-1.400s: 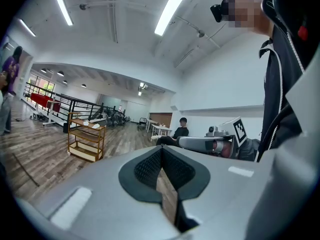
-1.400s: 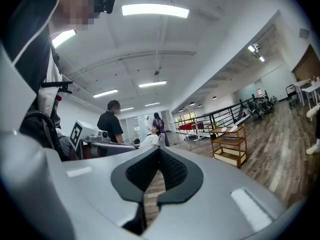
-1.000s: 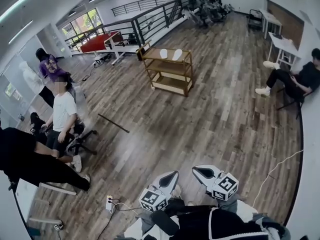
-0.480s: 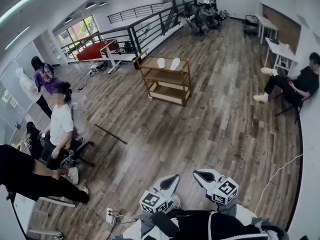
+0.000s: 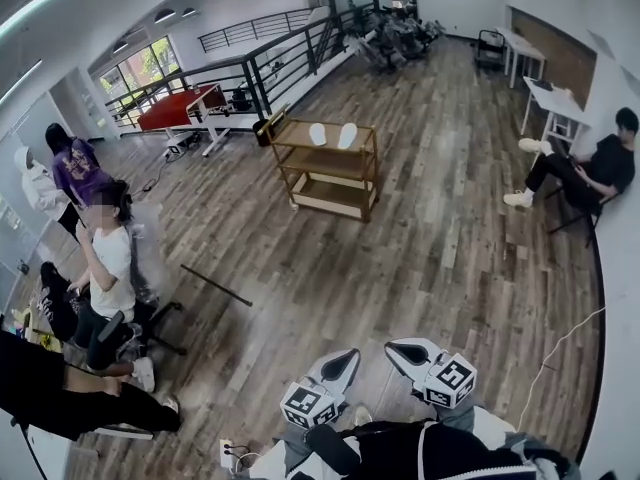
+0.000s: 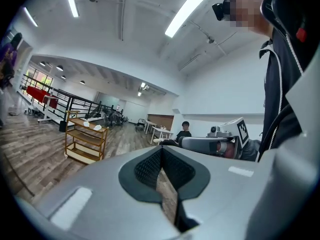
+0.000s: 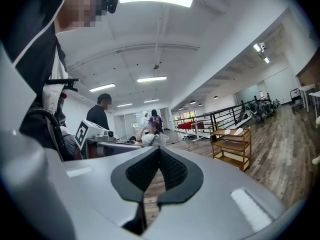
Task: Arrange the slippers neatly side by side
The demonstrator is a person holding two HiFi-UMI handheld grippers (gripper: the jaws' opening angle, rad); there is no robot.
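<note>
Two white slippers lie on the top shelf of a wooden cart (image 5: 330,166) far across the room: one slipper (image 5: 318,134) on the left, the other slipper (image 5: 348,135) on the right, a small gap between them. The cart also shows in the left gripper view (image 6: 85,140) and in the right gripper view (image 7: 231,145). My left gripper (image 5: 342,363) and right gripper (image 5: 403,348) are held close to my body at the bottom of the head view, far from the cart. Both are shut with nothing between their jaws.
Wooden floor stretches between me and the cart. A dark rod (image 5: 216,285) lies on the floor at left. People stand and sit at the left (image 5: 108,263); another person sits at the right wall (image 5: 585,173). A railing (image 5: 280,58) runs behind the cart. A white cable (image 5: 560,343) trails at right.
The head view has shifted slightly: the cart sits a little lower and to the left. The people at the left have moved. Both grippers stay shut in the same place.
</note>
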